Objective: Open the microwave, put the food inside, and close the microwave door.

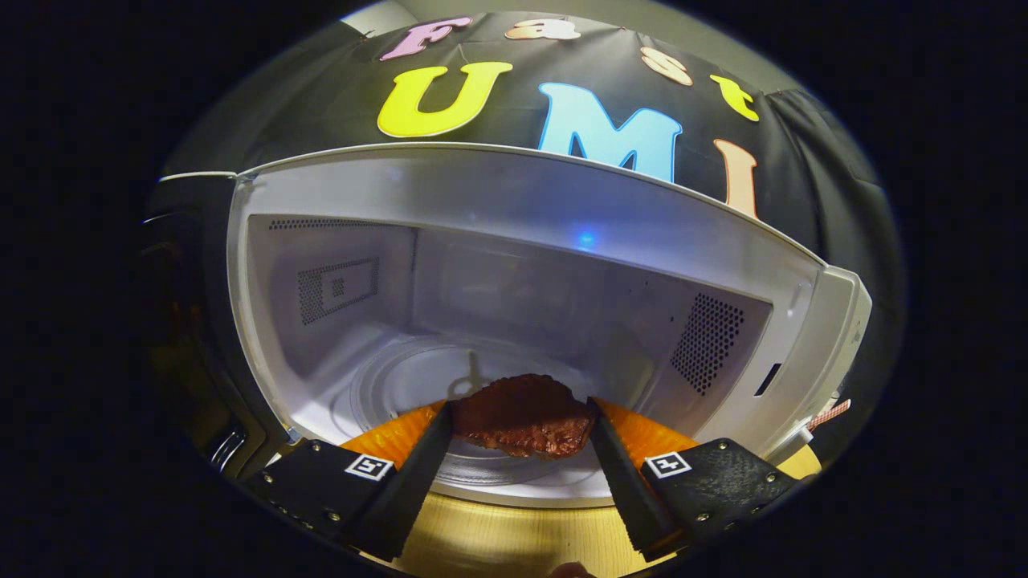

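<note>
Nearest, our claw (520, 437) pinches the meat (522, 425) by its left and right edges at the open microwave (514, 201) mouth, above the turntable (401, 385). We judge it light, soft, perhaps greasy; edge grip suits.

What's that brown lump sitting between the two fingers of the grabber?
The gripper is shut on the food, a brown piece of meat, held over the microwave's turntable.
</note>
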Tool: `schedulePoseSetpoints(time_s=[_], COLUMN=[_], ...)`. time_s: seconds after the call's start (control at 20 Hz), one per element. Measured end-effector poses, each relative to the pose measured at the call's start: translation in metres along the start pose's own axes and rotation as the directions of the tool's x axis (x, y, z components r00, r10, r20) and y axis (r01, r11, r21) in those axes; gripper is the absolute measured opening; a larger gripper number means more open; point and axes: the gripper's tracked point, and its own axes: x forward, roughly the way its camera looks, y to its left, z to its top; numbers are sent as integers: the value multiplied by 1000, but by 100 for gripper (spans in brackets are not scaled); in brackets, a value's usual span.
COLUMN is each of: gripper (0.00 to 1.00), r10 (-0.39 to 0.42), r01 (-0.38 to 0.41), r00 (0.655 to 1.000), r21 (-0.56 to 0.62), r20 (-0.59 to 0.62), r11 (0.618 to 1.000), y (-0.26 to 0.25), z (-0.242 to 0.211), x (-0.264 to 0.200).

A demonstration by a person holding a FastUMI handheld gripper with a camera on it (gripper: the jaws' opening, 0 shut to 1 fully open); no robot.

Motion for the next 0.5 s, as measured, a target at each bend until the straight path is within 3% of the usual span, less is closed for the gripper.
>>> schedulePoseSetpoints(time_s=[0.2, 0.5], gripper=[99, 99], r10=[44, 106], r01=[-45, -108], r00=[999, 993], r21=[71, 31], r20=[15, 49], r11=[997, 994], y=[-4, 10], z=[18, 41], x=[-3, -39])
